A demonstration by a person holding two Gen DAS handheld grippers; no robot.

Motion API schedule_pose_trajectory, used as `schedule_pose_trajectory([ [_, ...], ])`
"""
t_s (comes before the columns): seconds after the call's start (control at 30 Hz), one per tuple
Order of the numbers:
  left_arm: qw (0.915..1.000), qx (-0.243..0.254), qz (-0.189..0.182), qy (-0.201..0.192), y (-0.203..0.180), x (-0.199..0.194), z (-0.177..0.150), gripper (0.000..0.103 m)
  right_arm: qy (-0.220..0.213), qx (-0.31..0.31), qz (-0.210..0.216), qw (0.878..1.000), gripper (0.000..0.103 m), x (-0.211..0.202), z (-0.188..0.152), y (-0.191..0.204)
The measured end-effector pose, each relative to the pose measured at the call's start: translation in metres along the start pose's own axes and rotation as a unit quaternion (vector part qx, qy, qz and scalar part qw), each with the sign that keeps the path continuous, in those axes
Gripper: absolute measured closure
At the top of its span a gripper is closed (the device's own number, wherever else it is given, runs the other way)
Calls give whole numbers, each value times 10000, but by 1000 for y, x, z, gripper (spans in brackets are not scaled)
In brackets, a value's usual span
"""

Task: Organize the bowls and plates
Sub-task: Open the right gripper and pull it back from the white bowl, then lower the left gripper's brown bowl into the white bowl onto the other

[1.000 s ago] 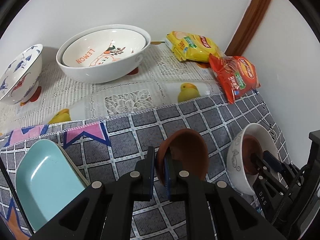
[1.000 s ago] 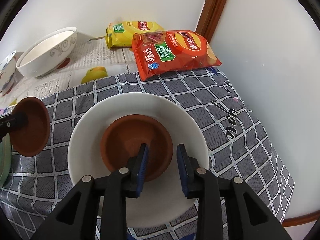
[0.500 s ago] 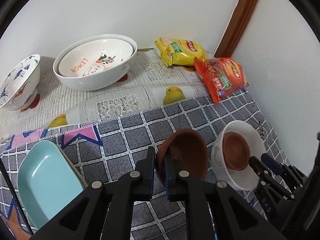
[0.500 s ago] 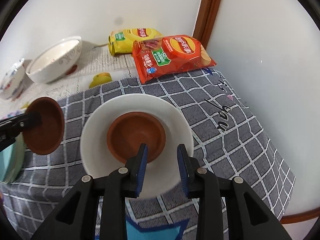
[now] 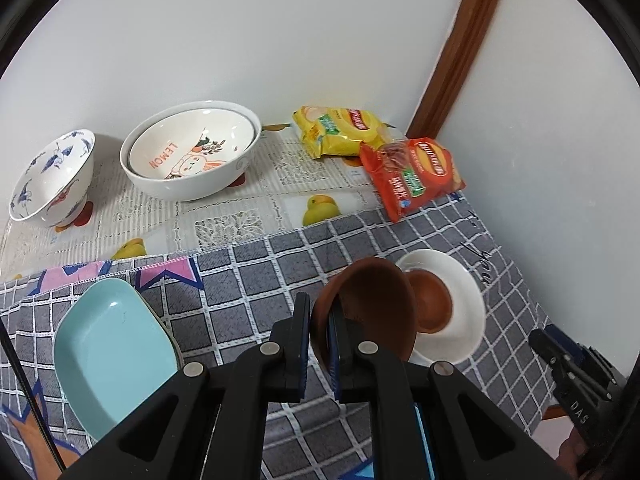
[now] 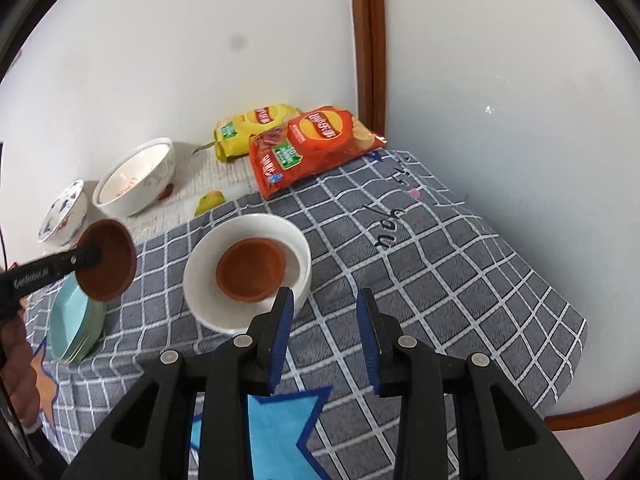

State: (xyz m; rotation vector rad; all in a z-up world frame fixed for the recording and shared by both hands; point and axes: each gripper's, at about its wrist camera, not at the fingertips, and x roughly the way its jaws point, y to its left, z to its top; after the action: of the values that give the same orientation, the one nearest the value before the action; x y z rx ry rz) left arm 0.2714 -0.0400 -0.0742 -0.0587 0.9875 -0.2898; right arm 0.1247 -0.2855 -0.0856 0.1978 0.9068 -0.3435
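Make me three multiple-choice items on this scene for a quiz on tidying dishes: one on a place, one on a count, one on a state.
1. Where does the brown dish that is not held sit?
A. inside the white bowl
B. on the teal plates
C. on the red chip bag

2. How many chip bags lie by the wall?
A. one
B. two
C. four

3. What is the left gripper doing?
A. open, holding nothing
B. clamped on the rim of a brown dish
C. gripping a teal plate

Answers: 1 A, it rests in the bowl's hollow. 2 B, the yellow bag and the red one. 3 B, its pads pinch the lifted dish.
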Motion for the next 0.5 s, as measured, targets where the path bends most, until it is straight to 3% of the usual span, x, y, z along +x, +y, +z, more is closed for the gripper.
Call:
schedule_pose_trajectory([
  [0.5,9999,-130,-70,18,-48,-7,-11,94,-58,-169,62,9998,64,-30,-19,-28],
])
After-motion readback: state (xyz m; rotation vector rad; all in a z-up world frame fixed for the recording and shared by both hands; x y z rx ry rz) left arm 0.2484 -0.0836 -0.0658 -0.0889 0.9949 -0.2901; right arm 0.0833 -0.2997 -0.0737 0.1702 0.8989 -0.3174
